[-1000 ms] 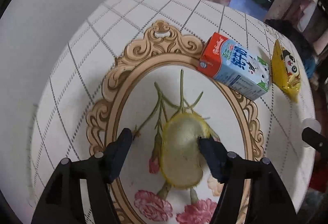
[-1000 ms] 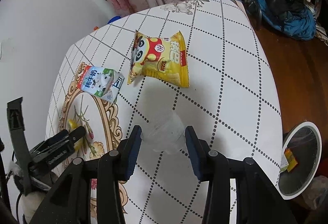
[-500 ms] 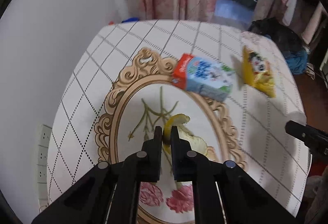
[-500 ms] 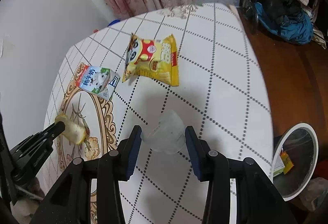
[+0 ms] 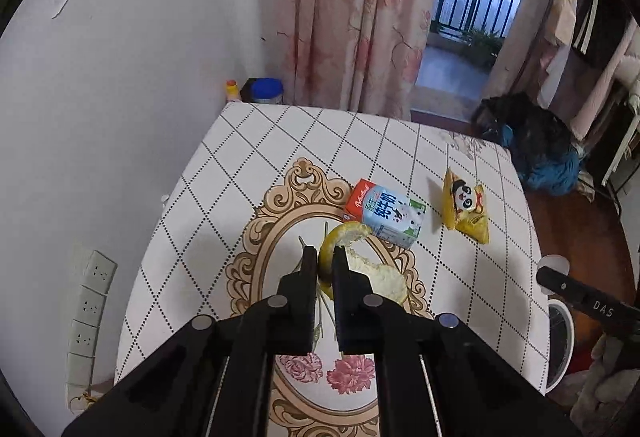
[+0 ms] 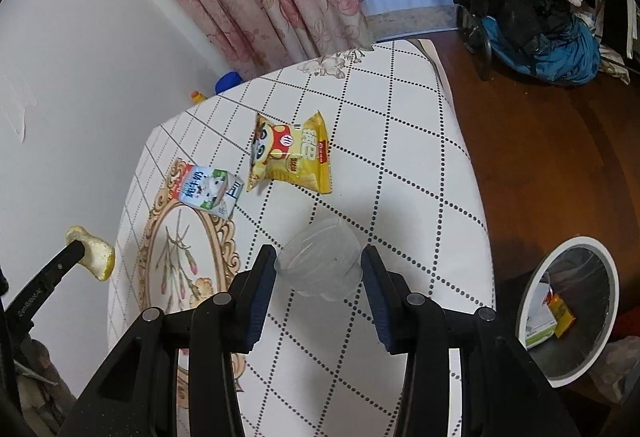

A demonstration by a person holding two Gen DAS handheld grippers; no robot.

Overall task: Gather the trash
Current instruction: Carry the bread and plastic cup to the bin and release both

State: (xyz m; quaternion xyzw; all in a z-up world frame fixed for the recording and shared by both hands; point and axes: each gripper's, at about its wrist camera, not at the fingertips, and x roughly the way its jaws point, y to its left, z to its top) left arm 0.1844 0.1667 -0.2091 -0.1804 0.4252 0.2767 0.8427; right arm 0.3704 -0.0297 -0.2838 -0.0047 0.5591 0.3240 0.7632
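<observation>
At centre frame, my left gripper point(image 5: 325, 265) clamps its fingers on the peel point(image 5: 362, 257) above the tabletop point(image 5: 256, 157); that thin pinch may slip. My right gripper point(image 6: 319, 269) brackets the plastic cup point(image 6: 320, 261), possibly crushing it.

Yellow peel point(image 5: 352, 233), yellow snack bag point(image 6: 294, 157), white/black-dotted tablecloth point(image 6: 400, 141).

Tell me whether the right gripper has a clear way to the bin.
Probably yes. The right gripper, shut on a clear cup, is over the table edge; the bin stands open on the floor to its right, with nothing between.
</observation>
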